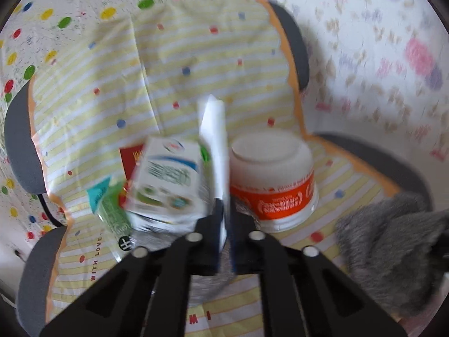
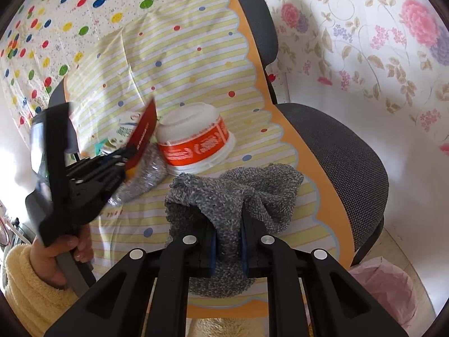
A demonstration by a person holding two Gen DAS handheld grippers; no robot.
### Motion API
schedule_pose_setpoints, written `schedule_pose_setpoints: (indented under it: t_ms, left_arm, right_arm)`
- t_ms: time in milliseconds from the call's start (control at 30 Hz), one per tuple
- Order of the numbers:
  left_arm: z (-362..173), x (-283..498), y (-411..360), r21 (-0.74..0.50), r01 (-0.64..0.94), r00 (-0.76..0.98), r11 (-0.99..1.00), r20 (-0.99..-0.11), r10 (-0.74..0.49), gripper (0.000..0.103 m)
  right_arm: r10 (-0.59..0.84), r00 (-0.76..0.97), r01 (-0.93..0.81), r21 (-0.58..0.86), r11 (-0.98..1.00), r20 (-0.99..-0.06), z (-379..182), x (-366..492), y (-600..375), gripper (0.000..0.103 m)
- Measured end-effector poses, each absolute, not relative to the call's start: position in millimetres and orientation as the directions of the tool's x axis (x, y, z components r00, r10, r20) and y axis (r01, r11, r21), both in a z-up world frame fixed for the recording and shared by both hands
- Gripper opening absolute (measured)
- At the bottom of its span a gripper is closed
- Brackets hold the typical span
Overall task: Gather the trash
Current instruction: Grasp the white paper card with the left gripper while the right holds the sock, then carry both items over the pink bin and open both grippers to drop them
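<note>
My left gripper (image 1: pixel 224 219) is shut on a thin red card packet (image 2: pixel 144 134), seen edge-on as a white strip (image 1: pixel 214 140) in the left wrist view. It is held above the chair seat (image 2: pixel 336 151). My right gripper (image 2: pixel 228 241) is shut on a grey knitted cloth (image 2: pixel 238 193). An upside-down white and orange noodle cup (image 1: pixel 273 179) stands on the seat, also in the right wrist view (image 2: pixel 196 143). A white milk carton (image 1: pixel 168 179), a green wrapper (image 1: pixel 112 207) and a crumpled silver bag (image 2: pixel 140 179) lie beside it.
A yellow striped cloth (image 2: pixel 182 64) covers the grey office chair. A bin with a pink liner (image 2: pixel 390 289) stands on the floor at lower right. Floral wallpaper (image 2: pixel 364 42) is behind. The person's hand in a yellow sleeve (image 2: pixel 33 275) holds the left gripper.
</note>
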State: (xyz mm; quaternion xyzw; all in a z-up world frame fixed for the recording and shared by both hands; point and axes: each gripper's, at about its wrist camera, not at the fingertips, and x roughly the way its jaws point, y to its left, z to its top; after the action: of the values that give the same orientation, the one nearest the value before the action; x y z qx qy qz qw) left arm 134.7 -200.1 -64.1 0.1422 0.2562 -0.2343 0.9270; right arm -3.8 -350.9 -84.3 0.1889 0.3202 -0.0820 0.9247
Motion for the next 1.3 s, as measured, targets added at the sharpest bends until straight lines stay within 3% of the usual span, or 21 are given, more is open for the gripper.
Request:
schedule_pose_setpoints:
  t_ms: [100,300,500,833,1067,1300]
  left_arm:
    - [-38,124,-177,0.023,0.540,0.741,0.842,-0.489,-0.461,0.000]
    - [8,87,-131,-0.074,0.575,0.730,0.815,-0.403,-0.552,0.000]
    - [-6,47,-121,-0.107,0.599,0.665,0.794,-0.487,-0.566,0.000]
    - [-34,-18,-164,-0.199,0.775,0.446,0.600,-0.500,-0.742,0.000]
    - [-52,-56,-209,-0.204,0.856,0.304,0.476,-0.547,-0.780,0.001]
    - [-64,-68,-232,-0.196,0.868,0.269,0.457,-0.587,-0.763,0.001]
  right_arm:
    - [-0.046,0.803,0.270,0.294,0.917,-0.594,-74,-9,-350,0.013]
    - [-0.081,0.844,0.274,0.297,0.915,-0.530,-42,-27,-352,0.013]
    - [-0.076,0.849,0.272,0.309,0.911,-0.522,-14,-53,-355,0.013]
    - [-0.242,0.765,0.422,0.181,0.888,-0.597,-10,-139,-360,0.014]
    - [-0.348,0.646,0.586,0.149,0.796,-0.680,-46,-195,-392,0.015]
    - [-0.319,0.563,0.652,0.172,0.739,-0.763,-95,-202,-427,0.017]
